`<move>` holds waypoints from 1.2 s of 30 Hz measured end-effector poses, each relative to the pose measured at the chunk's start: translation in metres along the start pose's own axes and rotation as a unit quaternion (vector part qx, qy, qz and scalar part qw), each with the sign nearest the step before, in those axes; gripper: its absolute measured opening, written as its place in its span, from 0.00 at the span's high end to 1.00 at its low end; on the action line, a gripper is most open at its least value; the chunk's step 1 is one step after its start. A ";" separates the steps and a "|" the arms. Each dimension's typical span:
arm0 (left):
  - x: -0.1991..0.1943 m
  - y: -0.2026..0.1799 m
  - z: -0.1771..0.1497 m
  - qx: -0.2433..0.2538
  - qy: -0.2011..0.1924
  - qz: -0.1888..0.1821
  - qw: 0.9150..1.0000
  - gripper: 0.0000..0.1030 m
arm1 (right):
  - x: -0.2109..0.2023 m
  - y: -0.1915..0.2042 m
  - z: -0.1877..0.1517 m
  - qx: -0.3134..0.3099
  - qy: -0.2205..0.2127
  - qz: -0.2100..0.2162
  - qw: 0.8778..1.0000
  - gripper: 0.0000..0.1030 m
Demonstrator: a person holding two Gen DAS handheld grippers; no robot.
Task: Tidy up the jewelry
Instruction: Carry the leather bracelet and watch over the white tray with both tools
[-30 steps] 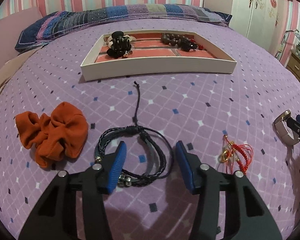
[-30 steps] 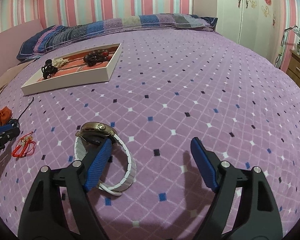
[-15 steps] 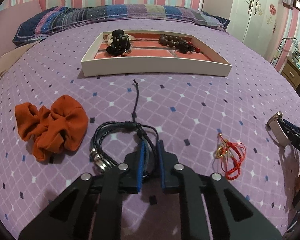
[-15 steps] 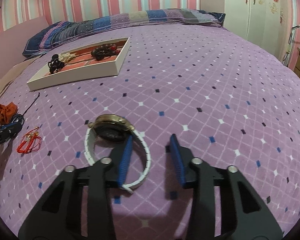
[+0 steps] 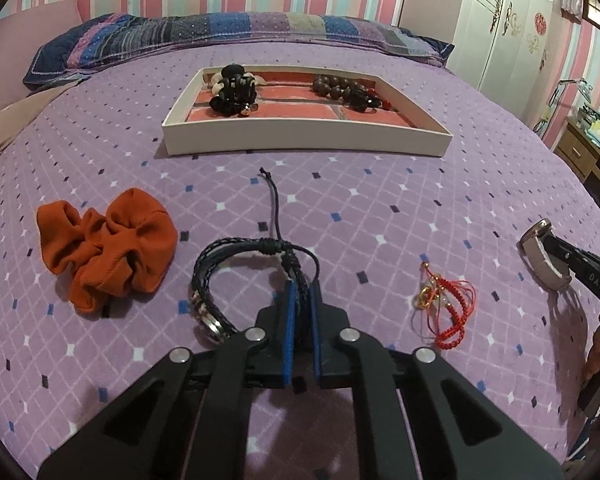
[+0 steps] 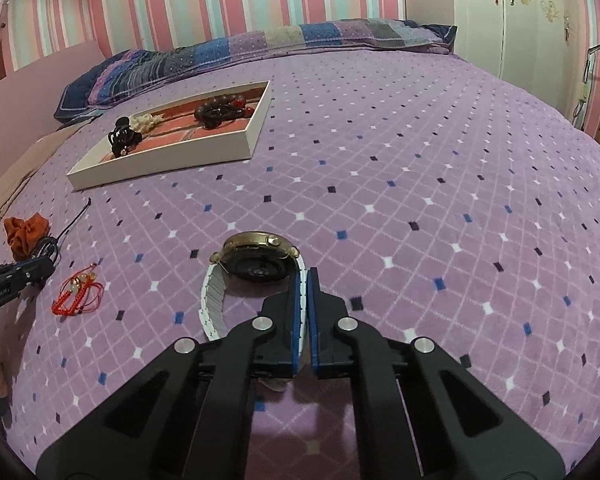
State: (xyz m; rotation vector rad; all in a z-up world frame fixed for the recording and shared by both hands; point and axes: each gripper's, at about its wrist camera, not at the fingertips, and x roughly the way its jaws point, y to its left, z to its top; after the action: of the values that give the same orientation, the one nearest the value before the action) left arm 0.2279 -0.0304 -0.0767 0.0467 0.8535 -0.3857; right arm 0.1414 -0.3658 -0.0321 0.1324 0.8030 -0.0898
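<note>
On the purple bedspread my left gripper (image 5: pixel 301 292) is shut on the right side of a black braided bracelet (image 5: pixel 236 256), whose thin cord trails toward the tray. My right gripper (image 6: pixel 303 280) is shut on the white strap of a gold-cased watch (image 6: pixel 256 262) lying on the bed; the same watch (image 5: pixel 542 258) shows at the right edge of the left wrist view. A white tray (image 5: pixel 304 142) with a red lining stands farther back and holds a black hair clip (image 5: pixel 234 94) and dark beads (image 5: pixel 342 88). A red string bracelet (image 5: pixel 446 306) lies between the grippers.
An orange scrunchie (image 5: pixel 108 248) lies left of the black bracelet. A patchwork pillow (image 5: pixel 204 36) runs along the head of the bed. White wardrobe doors (image 5: pixel 508 20) and a wooden nightstand (image 5: pixel 580 152) stand to the right. A hand shows at the right edge.
Both grippers went from wide open to shut: the left closed on the black bracelet, the right on the watch strap. The bracelet and the watch shifted slightly as the jaws met.
</note>
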 end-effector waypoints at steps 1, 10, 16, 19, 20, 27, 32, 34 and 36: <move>-0.001 0.001 0.001 -0.002 -0.002 -0.001 1.000 0.93 | 0.000 0.000 0.001 0.001 0.000 0.000 1.000 0.96; -0.014 0.004 0.013 -0.007 -0.025 0.005 1.000 0.93 | -0.002 0.006 0.016 0.003 -0.009 -0.005 1.000 0.96; -0.018 0.001 0.035 -0.005 -0.044 0.004 0.999 0.93 | -0.003 0.016 0.041 -0.002 -0.029 0.001 1.000 0.96; -0.022 -0.001 0.051 -0.003 -0.057 0.001 0.998 0.93 | -0.001 0.023 0.061 -0.004 -0.039 0.007 0.999 0.96; -0.023 -0.002 0.056 -0.001 -0.061 0.001 0.998 0.93 | 0.000 0.026 0.069 -0.003 -0.043 0.010 0.999 0.96; -0.024 0.001 0.108 0.000 -0.088 0.001 0.996 0.93 | 0.017 0.048 0.114 -0.005 -0.056 0.023 0.998 0.96; -0.008 0.012 0.146 -0.007 -0.100 0.009 0.995 0.93 | 0.043 0.070 0.150 -0.004 -0.051 0.030 0.998 0.96; 0.003 0.017 0.156 -0.008 -0.099 0.014 0.995 0.93 | 0.055 0.079 0.162 -0.010 -0.049 0.026 0.998 0.96; 0.017 0.023 0.164 -0.016 -0.093 0.015 0.995 0.93 | 0.068 0.087 0.171 -0.013 -0.045 0.021 0.999 0.96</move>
State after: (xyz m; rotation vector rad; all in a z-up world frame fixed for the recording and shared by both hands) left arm 0.3652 -0.0456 0.0159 -0.0066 0.6741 -0.3422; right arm 0.3216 -0.3084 0.0432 0.1204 0.7107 -0.0445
